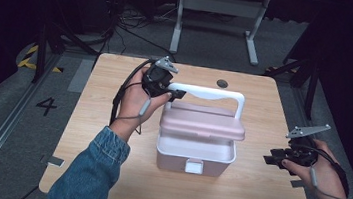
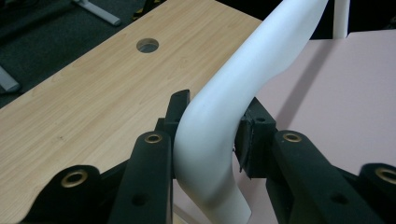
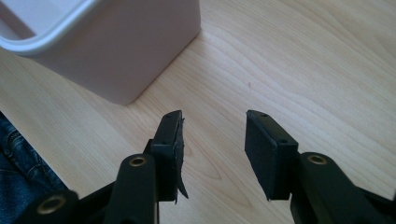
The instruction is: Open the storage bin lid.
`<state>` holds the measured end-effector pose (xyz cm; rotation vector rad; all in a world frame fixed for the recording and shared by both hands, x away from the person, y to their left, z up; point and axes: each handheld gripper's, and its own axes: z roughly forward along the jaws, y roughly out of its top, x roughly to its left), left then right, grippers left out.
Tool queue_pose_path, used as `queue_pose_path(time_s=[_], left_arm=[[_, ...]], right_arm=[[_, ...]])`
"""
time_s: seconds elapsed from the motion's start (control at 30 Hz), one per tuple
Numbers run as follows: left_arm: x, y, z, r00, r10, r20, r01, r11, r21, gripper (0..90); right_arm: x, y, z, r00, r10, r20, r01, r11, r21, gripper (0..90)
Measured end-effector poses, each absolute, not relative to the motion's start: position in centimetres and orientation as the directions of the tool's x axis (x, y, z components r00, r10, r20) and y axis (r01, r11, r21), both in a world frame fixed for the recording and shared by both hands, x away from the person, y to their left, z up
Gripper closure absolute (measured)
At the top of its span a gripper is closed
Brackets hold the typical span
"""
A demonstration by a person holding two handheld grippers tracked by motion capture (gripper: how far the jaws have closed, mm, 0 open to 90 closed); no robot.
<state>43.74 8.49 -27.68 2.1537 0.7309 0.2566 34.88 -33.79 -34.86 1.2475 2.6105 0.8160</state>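
Handle clamped at left, right gripper parted

In the high view one box (image 1: pixel 195 154) is seen mid-table with its lid (image 1: pixel 202 124) raised; the left gripper (image 1: pixel 174 94) is closed on the handle (image 1: pixel 205 91), its corner shown pinched in the left gripper view. The right gripper (image 1: pixel 272 157) is held open, empty, right of the box.

Light falls from overhead onto the table (image 1: pixel 106 172), bright on the wood, while everything around the table sinks into near black. The box (image 1: pixel 196 152) throws only a soft, short shadow beside its base. In the left gripper view the white handle (image 2: pixel 219 140) glares slightly and blurs close up; the table hole behind it looks soft.
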Motion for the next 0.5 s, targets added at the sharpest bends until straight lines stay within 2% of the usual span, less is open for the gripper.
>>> queue_pose_path(time_s=[0.5], left_arm=[[46.0,8.8,-27.7,0.795,0.588,-0.151,0.468,-0.436,0.769,70.2]], right_arm=[[34.4,-32.7,-33.6,-0.686,0.723,0.084,0.600,0.496,0.628,61.4]])
